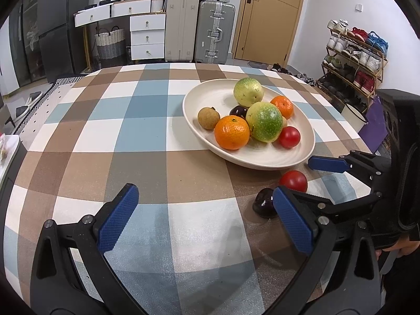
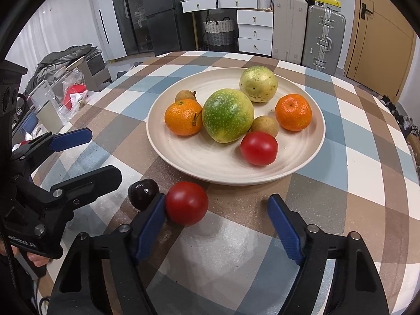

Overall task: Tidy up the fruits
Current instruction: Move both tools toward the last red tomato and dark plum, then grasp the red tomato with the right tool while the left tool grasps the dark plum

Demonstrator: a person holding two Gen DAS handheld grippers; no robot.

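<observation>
Left wrist view: the left tool (image 1: 204, 218) hovers low over the checked cloth of the bench (image 1: 147, 136), its blue fingers (image 1: 118, 218) spread wide with nothing between them. The cream plate (image 1: 207, 92) sits ahead to the right, holding two green-yellow passion fruits (image 1: 264, 121), two tangerines (image 1: 232, 132), a brown longan (image 1: 208, 117), a dark purple fruit (image 1: 238, 110) and a red tomato (image 1: 289, 137). Off the plate, near its front rim, a second tomato (image 1: 293, 181) and a dark plum-like fruit (image 1: 263, 206) lie on the cloth just beside each other. The right tool (image 1: 302, 178) comes in from the right, fingers apart on either side of the loose tomato.

Right wrist view: the right tool (image 2: 218, 210) is open, low over the bench (image 2: 367, 157). The loose tomato (image 2: 187, 203) touches its left finger (image 2: 149, 225); the right finger stands well apart from it. The dark fruit (image 2: 143, 193) rests just outside the left finger, near the tomato. The plate (image 2: 210, 165) lies just beyond, and a second longan (image 2: 264, 126) shows there behind the plated tomato (image 2: 258, 148). The left tool (image 2: 78, 155) is at the left edge, open.
</observation>
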